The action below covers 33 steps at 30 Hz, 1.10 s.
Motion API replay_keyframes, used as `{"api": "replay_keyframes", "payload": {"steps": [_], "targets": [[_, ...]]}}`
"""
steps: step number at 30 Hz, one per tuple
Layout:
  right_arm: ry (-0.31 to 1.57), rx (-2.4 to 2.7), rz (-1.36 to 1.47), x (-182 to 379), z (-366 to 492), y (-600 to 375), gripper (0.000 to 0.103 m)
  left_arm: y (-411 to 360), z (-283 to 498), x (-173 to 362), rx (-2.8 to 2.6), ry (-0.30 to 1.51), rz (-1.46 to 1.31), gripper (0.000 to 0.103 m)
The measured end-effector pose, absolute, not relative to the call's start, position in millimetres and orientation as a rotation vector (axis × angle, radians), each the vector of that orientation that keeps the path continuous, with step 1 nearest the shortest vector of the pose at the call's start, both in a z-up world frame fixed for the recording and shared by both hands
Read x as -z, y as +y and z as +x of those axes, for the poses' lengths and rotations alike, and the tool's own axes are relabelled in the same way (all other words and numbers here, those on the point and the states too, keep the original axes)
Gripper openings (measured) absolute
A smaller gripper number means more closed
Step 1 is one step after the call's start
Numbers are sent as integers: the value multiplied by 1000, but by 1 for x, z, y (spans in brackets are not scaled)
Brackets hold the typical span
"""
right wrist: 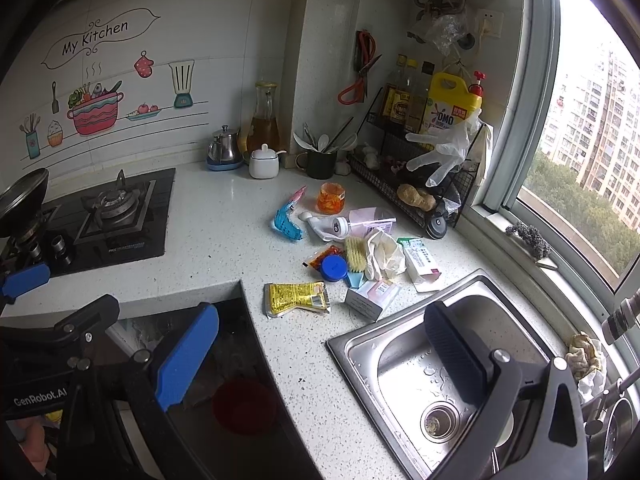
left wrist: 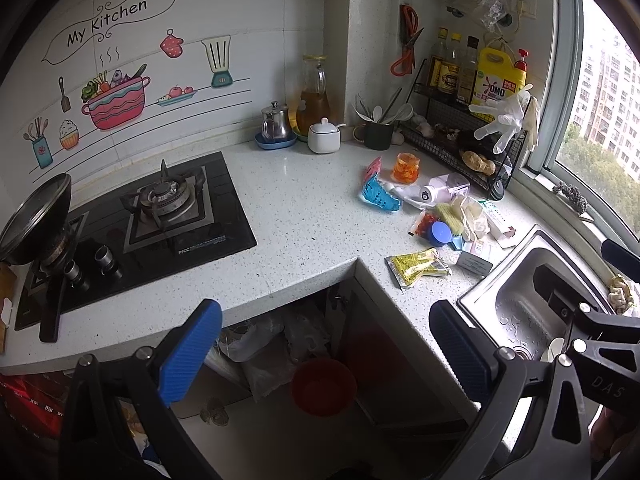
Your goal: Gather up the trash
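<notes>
Left gripper, two ribbed blue pads spread apart and empty, is held over a red round bin.

Right gripper, jaws likewise parted, is seen before one crinkled yellow foil packet on speckled stone countertop, beside one steel sink.

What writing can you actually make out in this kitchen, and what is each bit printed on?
"My Kitchen": wall sticker above the stove.
"OMO": yellow detergent jug on the wire rack.
"PICC": front edge of the gas hob; the line beside it is too small.
"GenRobot.AI": left gripper's body.
"DAS": right gripper's body.
Sauce bottles, yellow packet, boxes: unreadable.
</notes>
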State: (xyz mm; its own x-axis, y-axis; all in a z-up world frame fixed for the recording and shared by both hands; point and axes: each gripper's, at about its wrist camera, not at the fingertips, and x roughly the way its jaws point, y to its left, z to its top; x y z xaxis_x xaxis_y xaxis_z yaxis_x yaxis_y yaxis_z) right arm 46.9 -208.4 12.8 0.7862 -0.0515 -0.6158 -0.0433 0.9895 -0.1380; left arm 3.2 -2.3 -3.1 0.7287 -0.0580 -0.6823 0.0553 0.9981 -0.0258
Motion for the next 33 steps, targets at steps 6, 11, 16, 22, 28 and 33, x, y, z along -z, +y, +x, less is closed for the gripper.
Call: {"api": "replay_keyframes", "payload": {"steps": [6, 11, 16, 22, 28, 33], "targets": [[674, 9, -145, -10, 46, -209, 103, -2, 4, 4, 59, 748, 1, 103], [675, 13, -142, -11, 46, -208, 103, -2, 5, 4, 63, 745, 3, 103], [677, 12, -142, -11, 47, -208, 103, -2, 5, 5, 61, 745, 2, 103], [680, 12, -139, -11, 48, -206, 103, 0, 5, 6, 59, 747, 4, 103], [686, 14, -140, -11, 48, -206, 103, -1, 4, 7, 62, 750, 5, 103], [687, 16, -141, -11, 48, -207, 103, -2, 3, 7, 65, 751, 4, 103]]}}
